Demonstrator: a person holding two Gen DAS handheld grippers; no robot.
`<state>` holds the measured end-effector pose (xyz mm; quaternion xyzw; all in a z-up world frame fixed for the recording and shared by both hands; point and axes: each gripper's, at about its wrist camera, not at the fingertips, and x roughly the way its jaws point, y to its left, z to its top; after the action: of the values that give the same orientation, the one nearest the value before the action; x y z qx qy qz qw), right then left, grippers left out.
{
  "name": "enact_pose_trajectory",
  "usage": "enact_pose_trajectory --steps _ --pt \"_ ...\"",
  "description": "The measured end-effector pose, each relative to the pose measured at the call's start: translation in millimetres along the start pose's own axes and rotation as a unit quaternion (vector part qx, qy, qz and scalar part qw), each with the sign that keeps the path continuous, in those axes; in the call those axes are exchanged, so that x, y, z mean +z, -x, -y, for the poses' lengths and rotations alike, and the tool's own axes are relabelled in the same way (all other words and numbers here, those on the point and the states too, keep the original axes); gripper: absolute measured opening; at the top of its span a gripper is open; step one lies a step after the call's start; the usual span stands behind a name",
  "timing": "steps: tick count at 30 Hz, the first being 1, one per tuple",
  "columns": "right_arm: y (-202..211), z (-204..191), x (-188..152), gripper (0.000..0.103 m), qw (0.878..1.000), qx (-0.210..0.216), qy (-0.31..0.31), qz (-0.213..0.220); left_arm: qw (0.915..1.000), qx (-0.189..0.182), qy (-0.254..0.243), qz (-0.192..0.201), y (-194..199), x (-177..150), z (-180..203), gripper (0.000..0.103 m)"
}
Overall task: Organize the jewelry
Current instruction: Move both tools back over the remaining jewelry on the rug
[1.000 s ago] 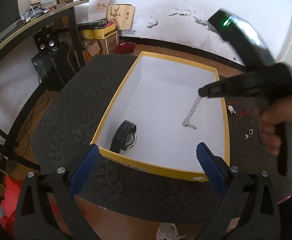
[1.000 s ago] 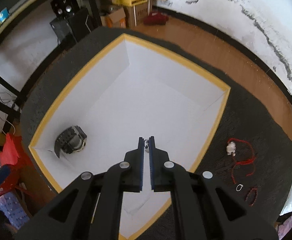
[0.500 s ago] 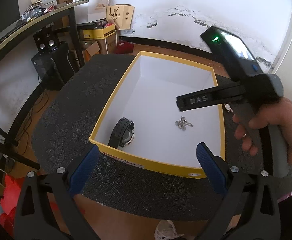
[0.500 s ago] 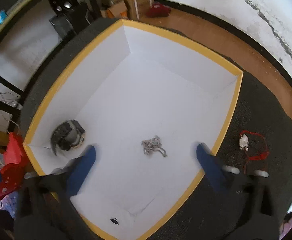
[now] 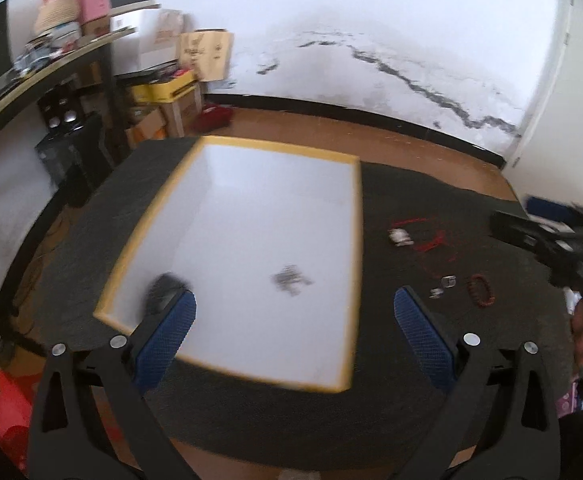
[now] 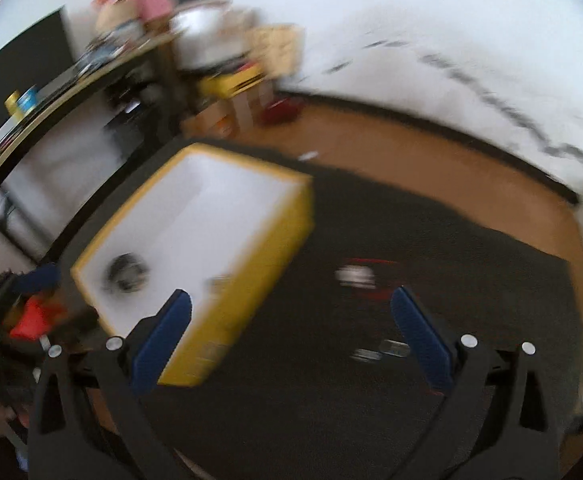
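A yellow-rimmed white box (image 5: 355, 240) (image 6: 275, 240) stands on the dark mat. Inside it lie a black watch (image 5: 161, 290) (image 6: 125, 272) and a bunched silver chain (image 5: 289, 278). On the mat right of the box are a red cord with a white charm (image 5: 401, 236) (image 6: 355, 276), small silver pieces (image 5: 445, 284) (image 6: 391, 348) and a dark red bead bracelet (image 5: 481, 290). My left gripper (image 5: 293, 322) is open over the box's near side, empty. My right gripper (image 6: 291, 322) is open and empty above the mat, between box and loose jewelry; its body (image 5: 551, 240) shows at the left wrist view's right edge.
The dark patterned mat (image 5: 411, 380) covers a round table over a wooden floor. A black desk with clutter (image 5: 51, 64) and stacked cardboard boxes (image 5: 163, 96) stand at the back left. The right wrist view is motion-blurred.
The right gripper let the silver chain drop into the box, opened wide, and swung right out over the mat. The left gripper shifted right, bringing the loose jewelry into its view.
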<state>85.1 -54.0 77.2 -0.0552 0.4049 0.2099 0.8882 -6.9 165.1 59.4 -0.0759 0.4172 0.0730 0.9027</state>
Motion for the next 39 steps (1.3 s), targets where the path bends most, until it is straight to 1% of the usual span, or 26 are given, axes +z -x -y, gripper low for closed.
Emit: enact_pose_trajectory --steps 2,4,6,10,11,13,16,17,19,21,23,27,34,37,39 --pt "7 36 -19 0.097 0.999 -0.026 -0.038 0.012 0.9998 -0.014 -0.012 -0.005 -14 3 27 0.097" --pt "7 79 -46 0.097 0.995 -0.069 -0.074 0.023 0.9993 -0.025 -0.028 -0.008 -29 4 57 0.097" --pt "0 103 -63 0.097 0.992 -0.096 -0.086 0.016 0.9979 -0.029 -0.057 -0.009 -50 3 91 0.097" --pt "-12 140 -95 0.097 0.989 -0.121 -0.090 -0.006 0.9926 -0.040 -0.114 -0.010 -90 -3 143 0.097" --pt "-15 147 -102 0.097 0.988 -0.127 -0.091 -0.012 0.9913 -0.041 -0.125 -0.009 -98 -5 150 0.097" --pt "-21 163 -110 0.097 0.987 -0.124 -0.094 -0.026 0.9884 -0.031 -0.148 -0.011 -122 -7 167 0.097" --pt "-22 175 -116 0.097 0.987 -0.123 -0.097 -0.031 0.9873 -0.045 -0.149 -0.030 -149 -5 176 0.097" --pt "-19 179 -118 0.097 0.987 -0.124 -0.095 -0.031 0.9879 -0.044 -0.144 -0.037 -163 -3 178 0.097" --pt "-18 182 -119 0.097 0.987 -0.127 -0.094 -0.032 0.9897 -0.036 -0.130 -0.048 -177 1 180 0.097" --pt "-17 185 -119 0.097 0.987 -0.126 -0.095 -0.031 0.9918 -0.036 -0.110 -0.054 -189 5 183 0.097" --pt "-17 188 -122 0.097 0.987 -0.125 -0.095 -0.032 0.9922 -0.032 -0.106 -0.058 -196 6 186 0.097" --pt "-18 190 -123 0.097 0.988 -0.117 -0.095 -0.037 0.9911 -0.033 -0.114 -0.060 -203 5 192 0.097" --pt "-24 186 -121 0.097 0.989 -0.113 -0.088 -0.039 0.9895 -0.044 -0.120 -0.067 -221 7 197 0.097" --pt "-28 185 -120 0.097 0.989 -0.113 -0.091 -0.042 0.9897 -0.055 -0.107 -0.077 -239 9 193 0.097" --pt "-30 185 -118 0.097 0.988 -0.114 -0.092 -0.043 0.9910 -0.061 -0.086 -0.082 -254 10 186 0.097"
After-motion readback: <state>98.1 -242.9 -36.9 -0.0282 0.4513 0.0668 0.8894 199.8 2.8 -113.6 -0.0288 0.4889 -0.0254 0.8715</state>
